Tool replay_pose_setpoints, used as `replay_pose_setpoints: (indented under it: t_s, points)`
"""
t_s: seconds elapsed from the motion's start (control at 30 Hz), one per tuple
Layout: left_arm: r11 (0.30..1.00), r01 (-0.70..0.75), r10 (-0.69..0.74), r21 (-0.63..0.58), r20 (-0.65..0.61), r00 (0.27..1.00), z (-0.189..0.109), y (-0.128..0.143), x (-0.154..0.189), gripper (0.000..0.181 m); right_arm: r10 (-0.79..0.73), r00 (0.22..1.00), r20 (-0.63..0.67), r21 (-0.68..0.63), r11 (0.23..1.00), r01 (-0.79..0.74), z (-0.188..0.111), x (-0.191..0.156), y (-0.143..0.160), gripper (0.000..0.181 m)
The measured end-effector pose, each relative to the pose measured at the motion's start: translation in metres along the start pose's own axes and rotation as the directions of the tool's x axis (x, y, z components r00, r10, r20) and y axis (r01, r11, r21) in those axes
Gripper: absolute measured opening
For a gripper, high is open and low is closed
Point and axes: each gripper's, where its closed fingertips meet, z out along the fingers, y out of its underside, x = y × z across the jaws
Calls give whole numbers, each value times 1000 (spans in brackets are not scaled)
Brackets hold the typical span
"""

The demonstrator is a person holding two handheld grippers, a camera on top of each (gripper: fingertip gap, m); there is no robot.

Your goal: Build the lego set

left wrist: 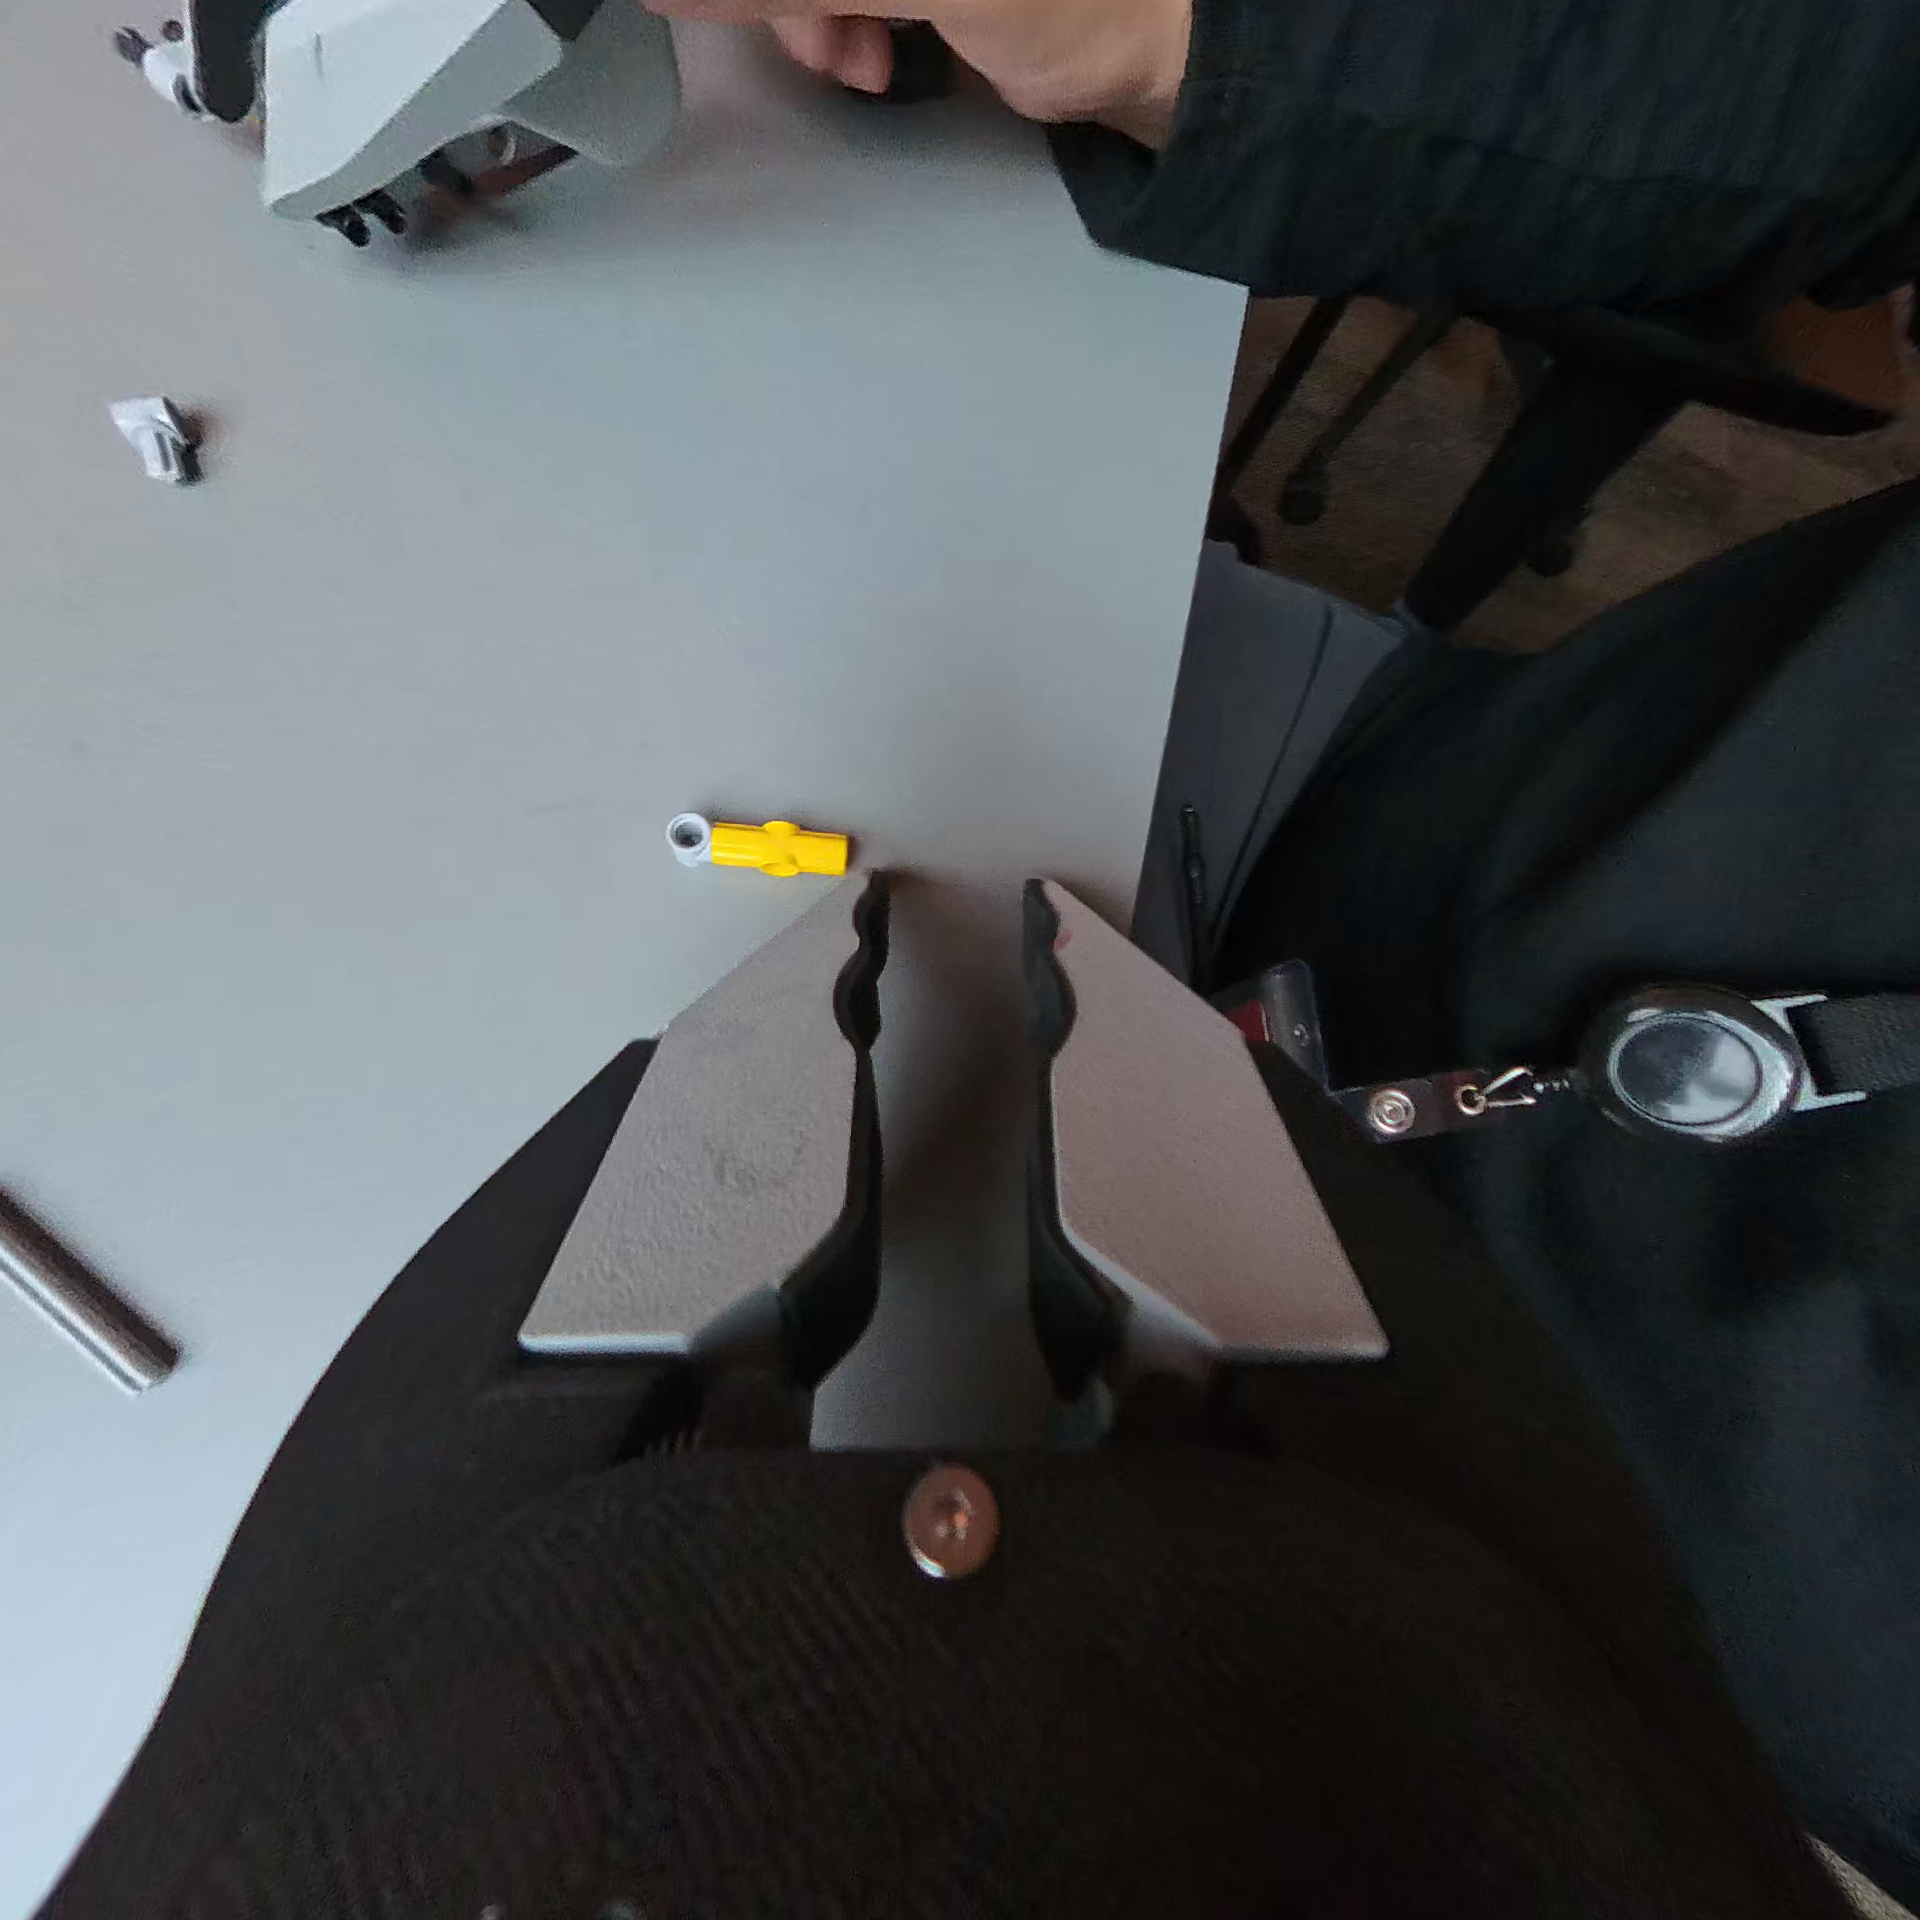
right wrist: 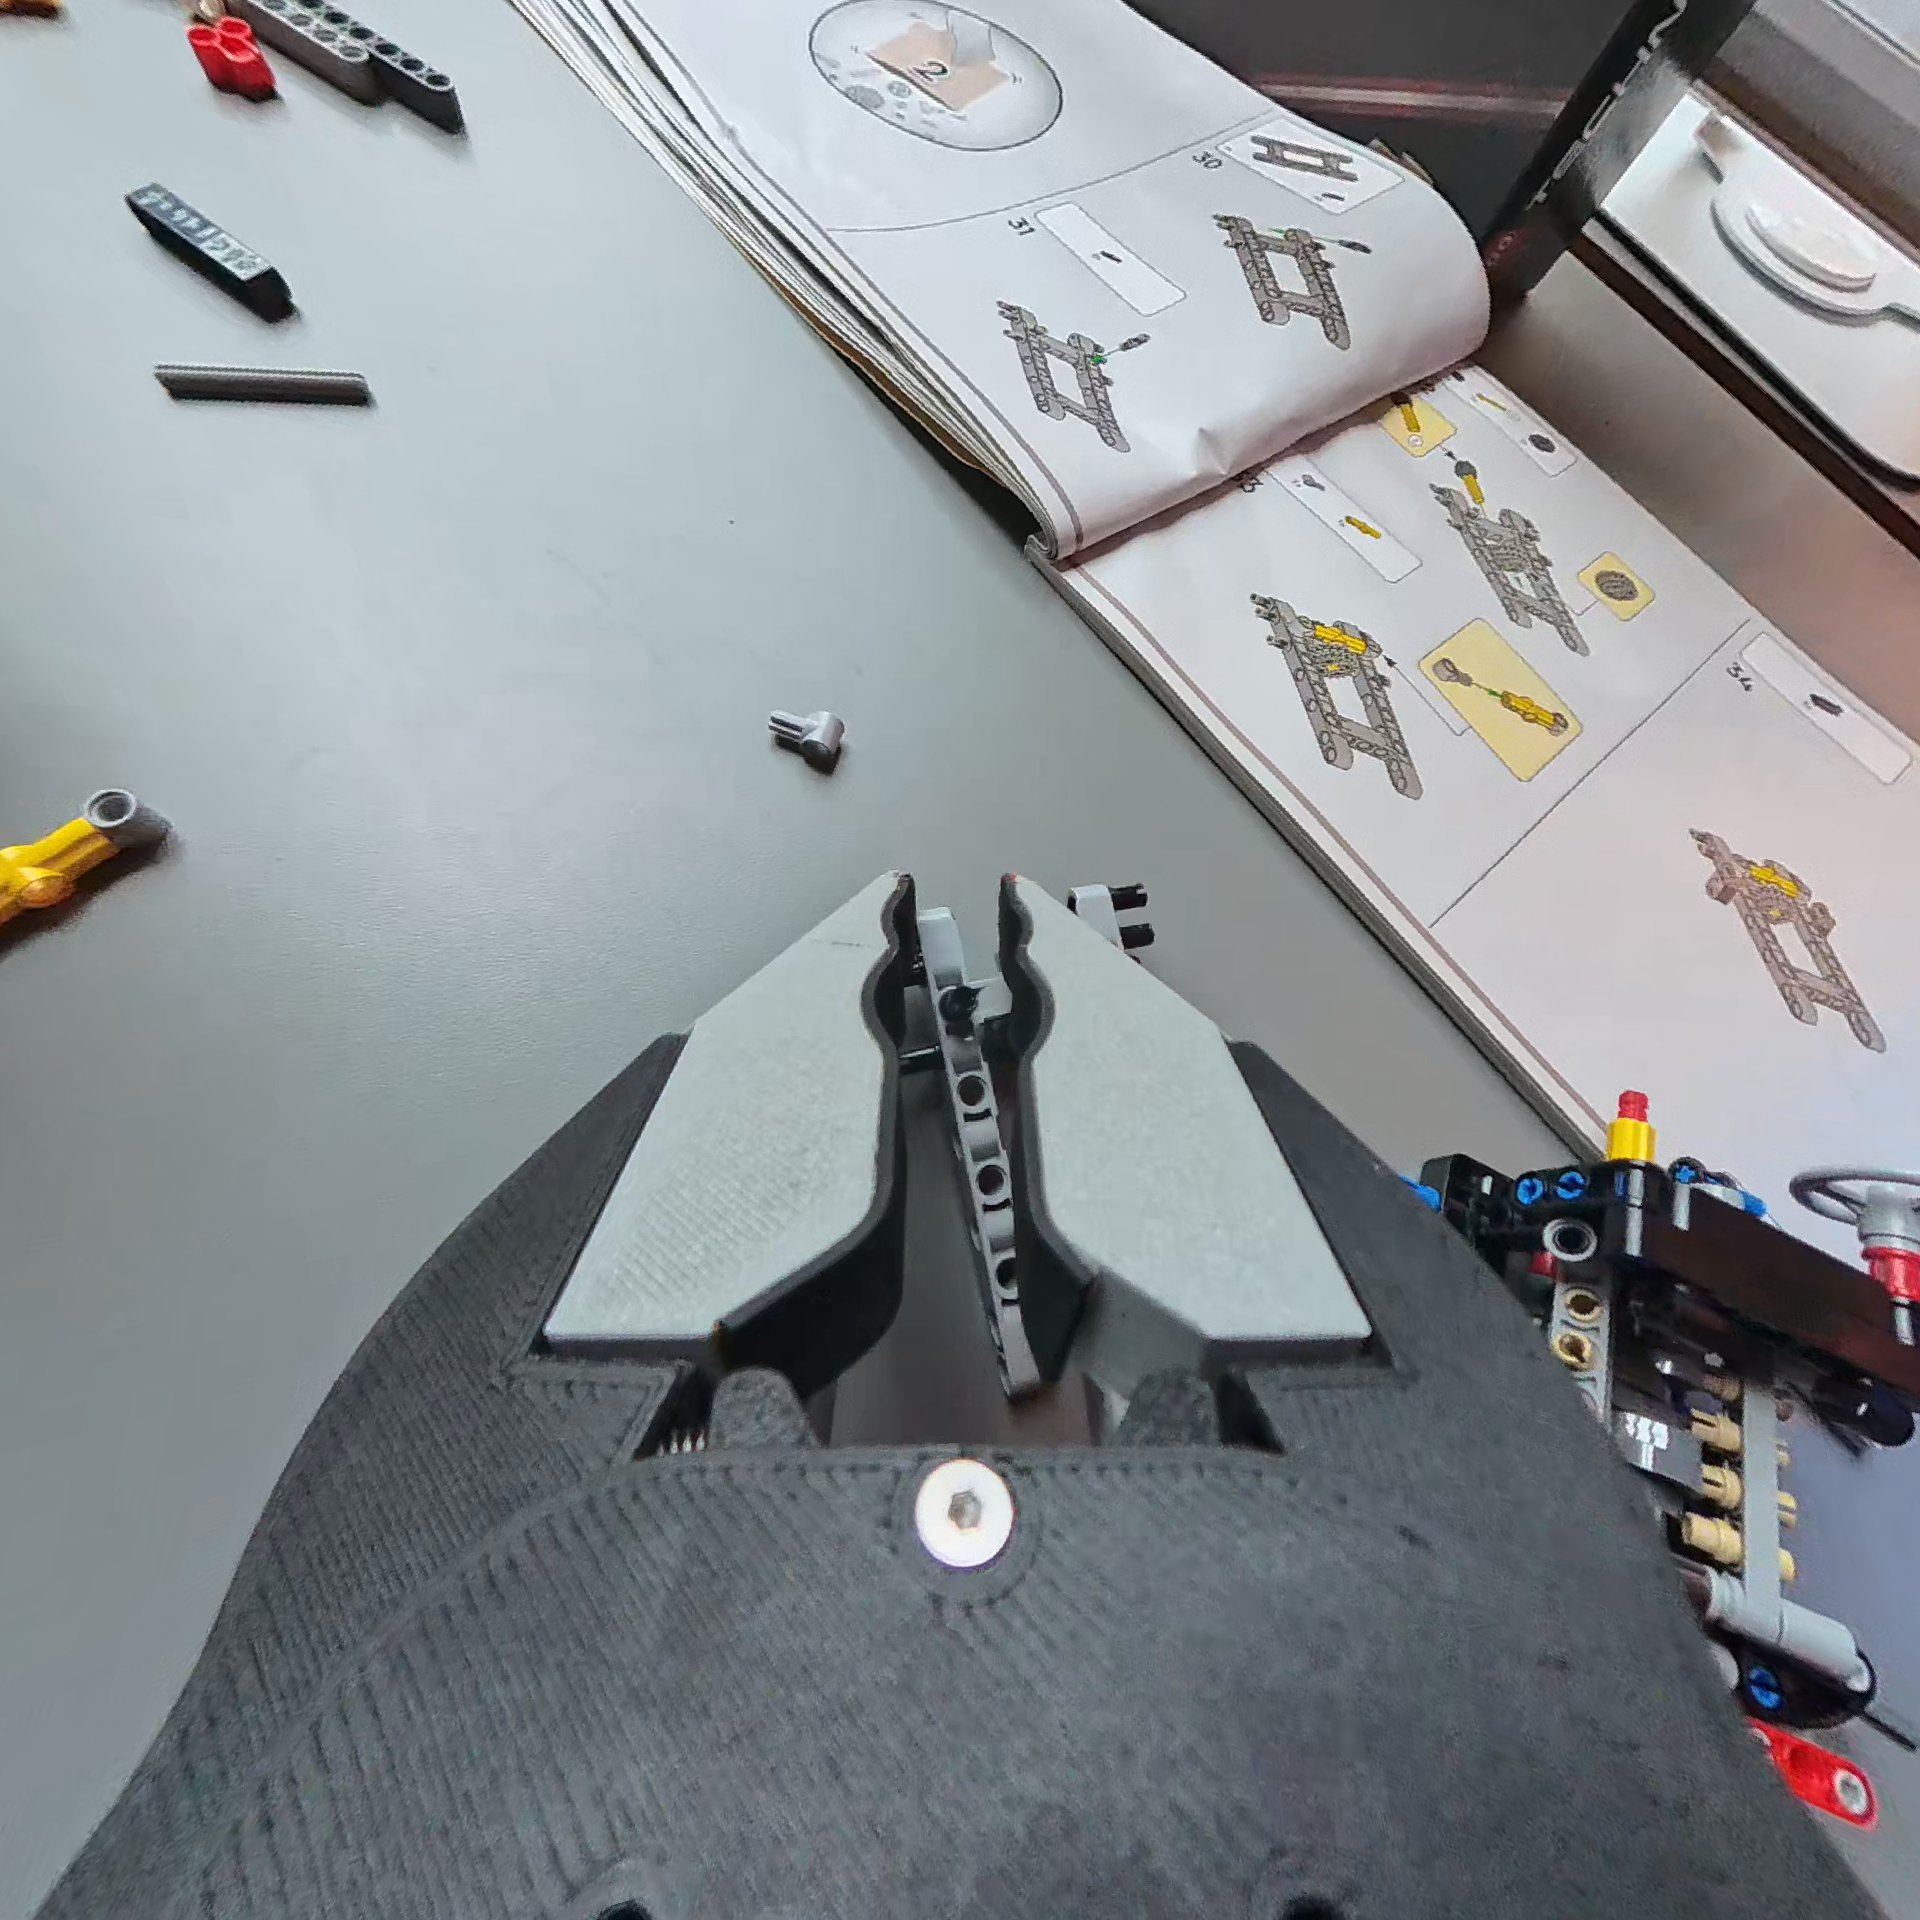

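Note:
My left gripper (left wrist: 956, 888) is open and empty, low over the grey table near its right edge. A yellow connector with a grey end piece (left wrist: 758, 847) lies just left of its left fingertip; it also shows in the right wrist view (right wrist: 62, 852). My right gripper (right wrist: 953, 888) is shut on a light grey beam assembly (right wrist: 971, 1122) with black pins, held upright between the fingers. A small grey pin connector (right wrist: 810, 736) lies on the table ahead of it. The right gripper also shows far off in the left wrist view (left wrist: 447, 94).
An open instruction booklet (right wrist: 1247, 416) lies to the right. A partly built model (right wrist: 1714, 1351) stands at the lower right. A dark axle (right wrist: 265, 384), a black beam (right wrist: 208, 249) and a red piece (right wrist: 229, 57) lie at the far left. The table edge (left wrist: 1195, 623) is close on the right. Left tips to right tips: about 20 cm. The small grey pin connector (right wrist: 810, 736) sits 4 cm or so from the ends of my right fingers. Seen from the left wrist view (left wrist: 162, 425) as well.

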Motion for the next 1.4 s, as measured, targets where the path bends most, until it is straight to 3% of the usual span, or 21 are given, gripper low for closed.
replay_pose_setpoints:
  t_s: [0.3, 0.4, 0.6, 0.77, 0.9, 1.1, 1.27, 1.4]
  points:
    - [998, -67, 66, 5, 167, 984, -22, 3, -36, 22, -110, 989, 103, 33, 994, 107, 8, -34, -14, 17]
    - [997, -75, 71, 19, 179, 981, -23, 4, -42, 22, -119, 982, 148, -8, 993, 121, 17, -39, -16, 27]
    - [975, -221, 219, -17, 238, 946, -33, -3, -55, 23, -203, 954, 220, -100, 968, 229, 27, -36, -19, 29]
    - [881, -471, 471, -50, 199, 859, -45, -21, -49, 18, -225, 935, 276, -107, 959, 262, 22, -34, -28, 27]
    - [826, -557, 562, -81, 51, 826, -31, -32, -37, 17, -223, 934, 279, -122, 956, 265, 23, -33, -28, 26]
    - [762, -617, 604, -196, -129, 787, -7, -20, -38, 17, -165, 939, 300, -83, 977, 198, 8, -39, -23, 25]
    - [740, -635, 608, -222, -185, 772, 0, -15, -39, 13, -163, 939, 301, -82, 977, 196, 3, -37, -18, 26]
    - [771, -605, 583, -201, -160, 796, 2, -18, -42, 7, -208, 922, 326, -104, 962, 253, 10, -37, -19, 34]
